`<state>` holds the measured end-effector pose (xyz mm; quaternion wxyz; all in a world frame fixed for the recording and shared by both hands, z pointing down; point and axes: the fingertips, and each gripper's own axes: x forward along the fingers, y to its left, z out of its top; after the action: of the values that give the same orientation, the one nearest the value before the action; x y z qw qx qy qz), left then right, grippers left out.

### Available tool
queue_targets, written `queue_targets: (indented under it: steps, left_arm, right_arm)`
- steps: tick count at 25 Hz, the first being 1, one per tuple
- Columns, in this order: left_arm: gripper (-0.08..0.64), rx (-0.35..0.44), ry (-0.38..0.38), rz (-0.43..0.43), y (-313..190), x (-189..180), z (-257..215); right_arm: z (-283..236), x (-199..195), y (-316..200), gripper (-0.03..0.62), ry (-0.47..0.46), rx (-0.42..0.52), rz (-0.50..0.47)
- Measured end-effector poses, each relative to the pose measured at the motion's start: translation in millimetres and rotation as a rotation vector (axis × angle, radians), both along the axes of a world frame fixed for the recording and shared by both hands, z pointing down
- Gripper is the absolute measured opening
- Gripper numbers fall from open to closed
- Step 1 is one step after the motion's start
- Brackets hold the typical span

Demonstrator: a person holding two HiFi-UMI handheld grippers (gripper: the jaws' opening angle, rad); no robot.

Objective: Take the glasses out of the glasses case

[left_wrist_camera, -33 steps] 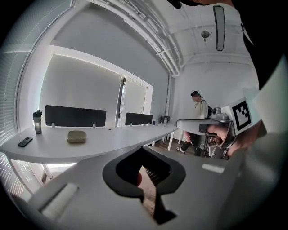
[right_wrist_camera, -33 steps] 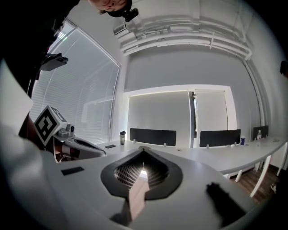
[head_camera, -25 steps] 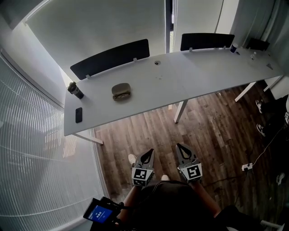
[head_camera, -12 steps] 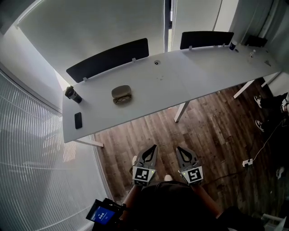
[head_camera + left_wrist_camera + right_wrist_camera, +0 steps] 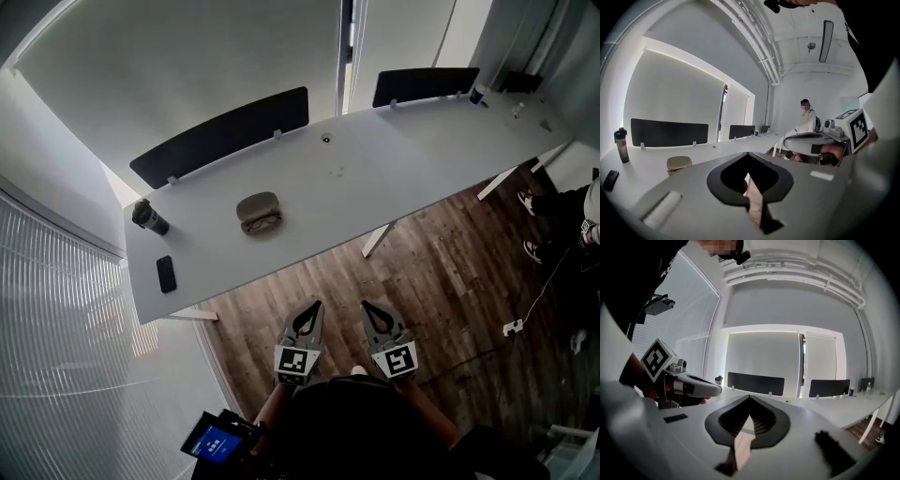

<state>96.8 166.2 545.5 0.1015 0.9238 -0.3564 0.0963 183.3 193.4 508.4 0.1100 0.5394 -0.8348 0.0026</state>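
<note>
Both closed on nothing, our left tool and right tool hang well apart from the glasses case.

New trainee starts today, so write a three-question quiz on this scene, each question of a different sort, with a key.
1. True or false: the left gripper and right gripper hang over the table.
2. In the head view, the dark bottle stands: A) left of the glasses case; B) right of it; C) on it.
3. Fill in: both grippers' jaws are ____.
Key: 1 false, they hang over the wood floor, short of the table; 2 A; 3 shut, with nothing between them.
</note>
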Motion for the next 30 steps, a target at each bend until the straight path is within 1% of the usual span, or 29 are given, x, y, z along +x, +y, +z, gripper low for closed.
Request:
queue_targets:
  steps: [3,6,9,11,14,17,18,21,24,26,28,30]
  left_arm:
    - [0.002,0.022,-0.031,0.027,-15,-15,-5]
    - [0.002,-0.011,0.001,0.008,-27,-33,-10]
    - [0.002,-0.009,0.003,-0.004,-39,-58,-8]
    - [0.002,-0.027,0.000,-0.021,-49,-74,-7]
    - [0.002,-0.018,-0.015,-0.020,-65,-95,0]
    - [0.002,-0.010,-0.007,-0.016,-78,-112,2]
    - [0.002,-0.006,-0.007,-0.012,-83,-118,3]
    - [0.002,-0.026,-0.002,-0.020,-96,-133,-2]
    - [0.002,-0.005,-0.007,-0.005,-107,-146,2]
    - [0.002,-0.004,-0.001,0.000,-113,-152,1]
    - [0.002,0.015,-0.010,0.017,-117,-157,5]
    - [0.002,0.002,-0.024,0.023,-119,-161,6]
  right_arm:
    - [-3,-20,-16,0.008,0.004,-0.004,-0.004]
    - [-2,-40,-30,0.008,0.001,-0.007,-0.003]
    - [1,-64,-43,0.008,-0.003,-0.025,-0.015]
    - [2,-79,-54,0.008,-0.002,-0.030,-0.027]
    - [4,-101,-68,0.008,0.005,-0.032,-0.043]
    - [5,-120,-81,0.008,0.003,-0.037,-0.047]
    - [5,-125,-86,0.008,0.001,-0.039,-0.046]
    - [5,-141,-101,0.008,-0.003,-0.037,-0.043]
    - [4,-154,-111,0.008,-0.007,-0.028,-0.037]
    - [4,-161,-115,0.008,0.002,-0.027,-0.034]
    - [5,-166,-118,0.008,0.008,-0.030,-0.029]
    - [6,-169,-120,0.008,0.001,-0.037,-0.017]
